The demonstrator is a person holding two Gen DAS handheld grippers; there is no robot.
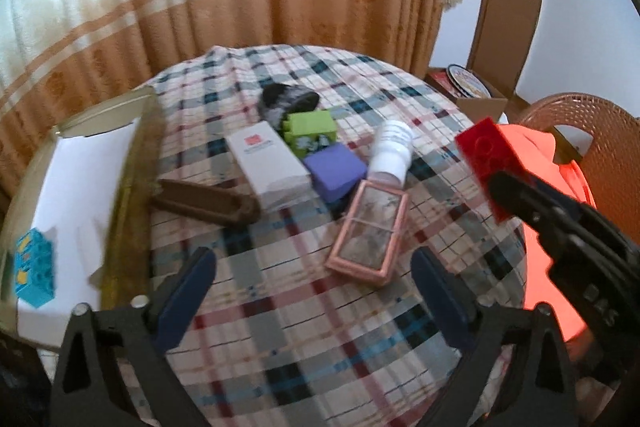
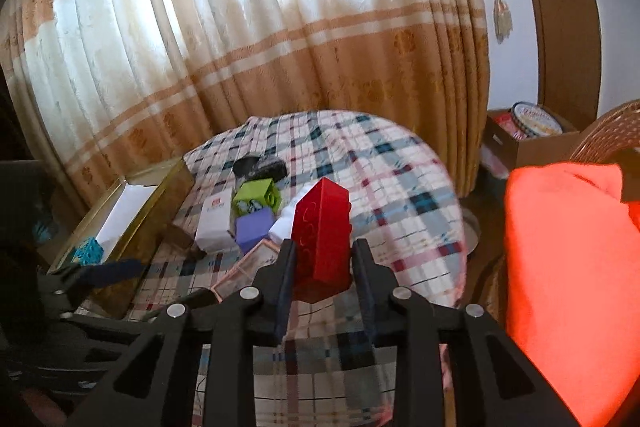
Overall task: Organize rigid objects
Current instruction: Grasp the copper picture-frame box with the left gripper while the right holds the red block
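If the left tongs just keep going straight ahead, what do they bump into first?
Probably the pink framed case. It lies on the checked tablecloth just ahead of the open left tongs, slightly toward their right finger. Depth is hard to judge, so they might pass above it.

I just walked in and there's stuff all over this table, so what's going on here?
A person is tidying small objects with two handheld grippers. The right gripper is shut on a red block, held up above the checked tablecloth. The left gripper is open and holds nothing. A gold-rimmed tray at the left already holds a blue block. Still on the cloth are a white box, a green block, a purple box, a pink case and a brown holder.
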